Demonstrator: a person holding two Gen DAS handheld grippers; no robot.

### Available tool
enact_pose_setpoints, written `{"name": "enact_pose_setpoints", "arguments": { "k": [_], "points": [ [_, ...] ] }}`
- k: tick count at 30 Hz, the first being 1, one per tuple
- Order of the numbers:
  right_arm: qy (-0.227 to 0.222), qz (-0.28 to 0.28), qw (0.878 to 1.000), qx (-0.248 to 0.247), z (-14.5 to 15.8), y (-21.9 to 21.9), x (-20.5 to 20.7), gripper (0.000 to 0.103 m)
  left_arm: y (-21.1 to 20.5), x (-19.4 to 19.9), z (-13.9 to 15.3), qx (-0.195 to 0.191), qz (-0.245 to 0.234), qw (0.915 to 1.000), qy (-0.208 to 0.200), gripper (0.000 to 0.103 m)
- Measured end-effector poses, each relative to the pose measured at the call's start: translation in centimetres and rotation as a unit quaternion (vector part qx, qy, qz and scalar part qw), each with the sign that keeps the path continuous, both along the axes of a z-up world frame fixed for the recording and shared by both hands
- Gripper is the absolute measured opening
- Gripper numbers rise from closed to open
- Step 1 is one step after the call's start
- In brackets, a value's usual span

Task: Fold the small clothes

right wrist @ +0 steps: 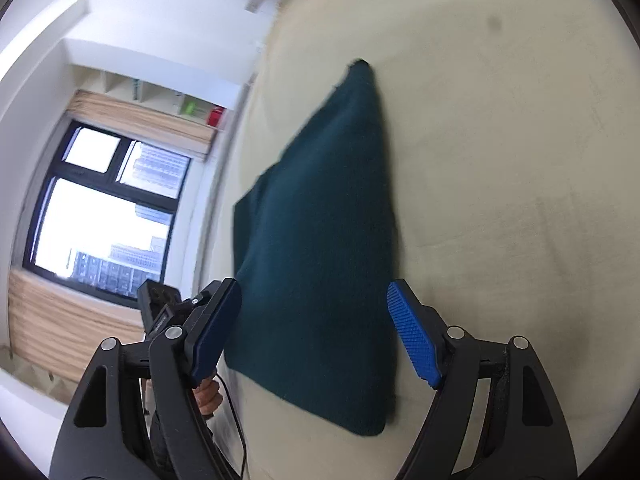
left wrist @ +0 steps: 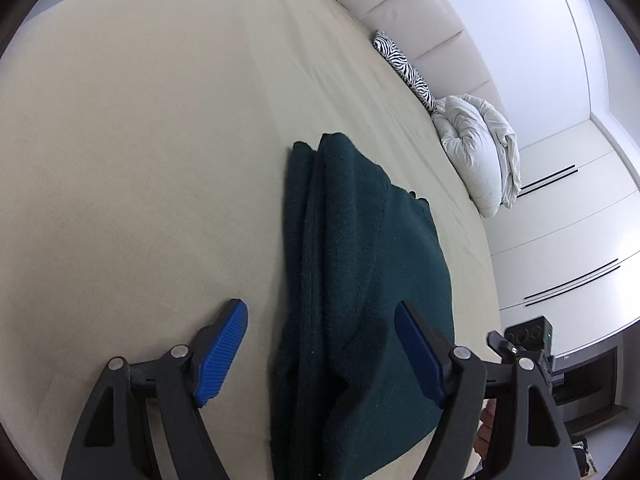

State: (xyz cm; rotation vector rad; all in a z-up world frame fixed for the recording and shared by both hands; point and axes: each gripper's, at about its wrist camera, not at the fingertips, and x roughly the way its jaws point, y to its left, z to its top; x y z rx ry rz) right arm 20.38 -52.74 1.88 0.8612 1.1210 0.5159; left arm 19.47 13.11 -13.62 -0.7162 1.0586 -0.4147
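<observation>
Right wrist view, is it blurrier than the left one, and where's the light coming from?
Right wrist view: yes, the dark green garment has smeared edges, and the bright window is blown out, lighting the scene from the left. Left wrist view: sharper, with even, soft light on the beige bed sheet. Both views curve strongly at the edges.

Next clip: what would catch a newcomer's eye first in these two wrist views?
The dark green garment stands out, lying folded on the beige bed sheet straight ahead of both grippers. The left gripper and right gripper both hang open above its near end, blue-padded fingers apart and gripping nothing. By the headboard lie a zebra-print pillow and a crumpled white duvet.
</observation>
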Motion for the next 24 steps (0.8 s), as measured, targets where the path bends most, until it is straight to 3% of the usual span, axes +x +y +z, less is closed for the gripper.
{"name": "enact_pose_setpoints", "arguments": {
  "k": [6, 12, 16, 24],
  "points": [
    [0.042, 0.011, 0.999, 0.012, -2.4, -0.3, 0.8, 0.076, 0.9, 1.2, -0.6, -0.040, -0.005, 0.9989, 0.026, 0.079],
    [0.044, 0.018, 0.998, 0.030, -2.5, -0.2, 1.0, 0.075, 0.9, 2.3, -0.8, -0.069, -0.014, 0.9963, 0.050, 0.087],
    [0.044, 0.022, 0.998, 0.027, -2.9, 0.4, 1.7, 0.074, 0.1, 2.9, -0.9, -0.091, -0.042, 0.9928, 0.066, 0.087],
    [0.041, 0.027, 0.998, 0.025, -3.4, -0.2, 1.5, 0.070, 0.3, 4.0, -1.9, -0.159, -0.039, 0.9826, 0.087, 0.082]
  ]
}}
